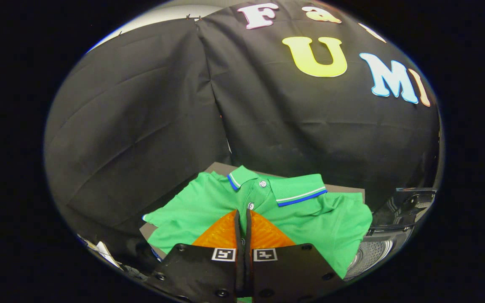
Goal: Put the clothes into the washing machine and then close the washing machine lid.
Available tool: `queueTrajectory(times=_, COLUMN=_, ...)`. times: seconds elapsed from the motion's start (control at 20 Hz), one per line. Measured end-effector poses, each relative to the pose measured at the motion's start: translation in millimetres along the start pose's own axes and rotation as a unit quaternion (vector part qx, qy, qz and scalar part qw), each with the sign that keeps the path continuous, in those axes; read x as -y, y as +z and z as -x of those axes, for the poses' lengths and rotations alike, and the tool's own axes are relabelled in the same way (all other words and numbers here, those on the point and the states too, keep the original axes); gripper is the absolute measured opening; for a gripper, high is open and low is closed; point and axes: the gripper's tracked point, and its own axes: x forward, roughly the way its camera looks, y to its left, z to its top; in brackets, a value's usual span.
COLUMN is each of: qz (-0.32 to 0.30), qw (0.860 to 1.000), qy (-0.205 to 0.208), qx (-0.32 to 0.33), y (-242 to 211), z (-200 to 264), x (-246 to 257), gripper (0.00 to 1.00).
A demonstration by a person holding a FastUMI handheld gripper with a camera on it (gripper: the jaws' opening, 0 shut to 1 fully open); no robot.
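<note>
A green polo shirt (310, 219) with a blue-and-white trimmed collar lies spread flat on a grey board (221, 167), collar towards the booth wall. My gripper (242, 213) has its fingers (221, 233) closed together, and their tips point at the shirt's button placket. I see no cloth pinched between them. To the right of the shirt sits the washing machine (394, 235). Its perforated drum (369, 257) is open to view and the dark lid (413, 201) is raised.
The black booth cloth (162, 109) hangs close behind the board and along the left side. Some white papers or labels (103, 251) lie low on the left of the fingers.
</note>
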Motion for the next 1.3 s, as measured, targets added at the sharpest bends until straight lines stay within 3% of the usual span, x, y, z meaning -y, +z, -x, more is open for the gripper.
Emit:
queueTrajectory(times=0.65, qz=-0.010, qw=0.998, qy=-0.025, qx=0.052, y=17, z=87, x=81, gripper=0.01)
queueTrajectory(times=1.3, qz=-0.051, qw=0.995, qy=-0.052, qx=0.064, y=3, z=134, x=158, gripper=0.01)
